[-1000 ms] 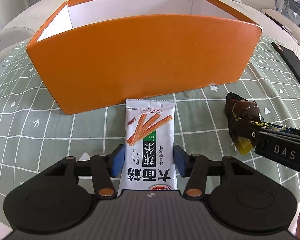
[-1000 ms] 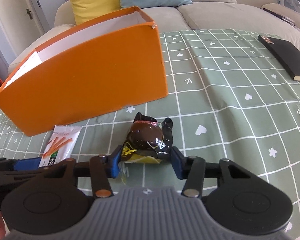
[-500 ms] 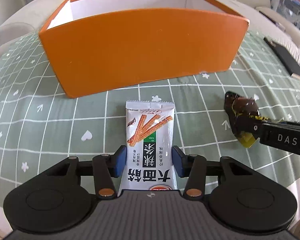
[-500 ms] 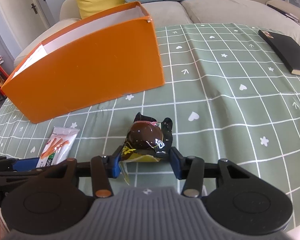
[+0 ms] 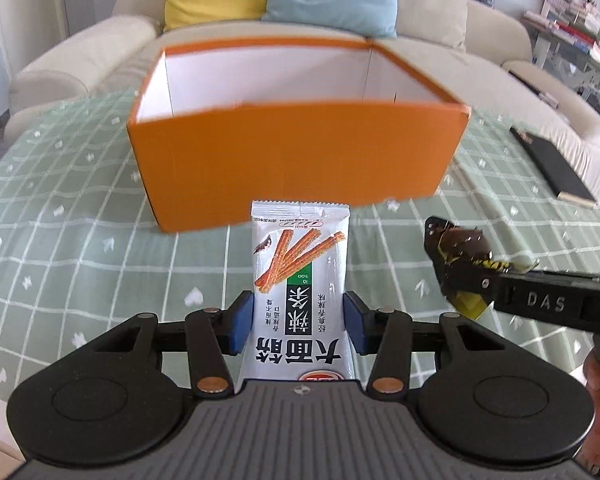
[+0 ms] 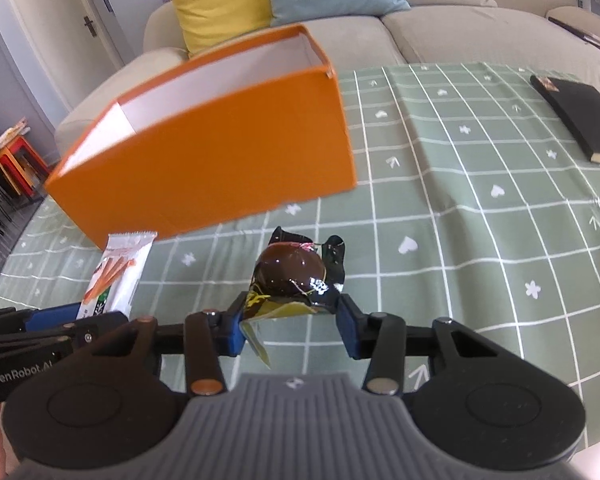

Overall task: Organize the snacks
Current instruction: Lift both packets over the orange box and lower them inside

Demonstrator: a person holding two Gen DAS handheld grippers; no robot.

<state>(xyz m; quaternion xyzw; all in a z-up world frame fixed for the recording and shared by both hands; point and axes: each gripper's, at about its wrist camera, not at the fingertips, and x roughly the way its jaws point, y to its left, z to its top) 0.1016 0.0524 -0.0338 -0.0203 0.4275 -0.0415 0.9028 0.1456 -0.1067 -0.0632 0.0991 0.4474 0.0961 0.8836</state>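
We see our left gripper (image 5: 298,322) clamped on a white snack packet (image 5: 298,280), lifted above the green checked tablecloth (image 5: 80,248) in front of the open orange box (image 5: 296,164). To its right, our right gripper (image 6: 290,322) grasps a dark chocolate snack (image 6: 296,276), its jaws closing. A black book (image 6: 580,120) lies far right.
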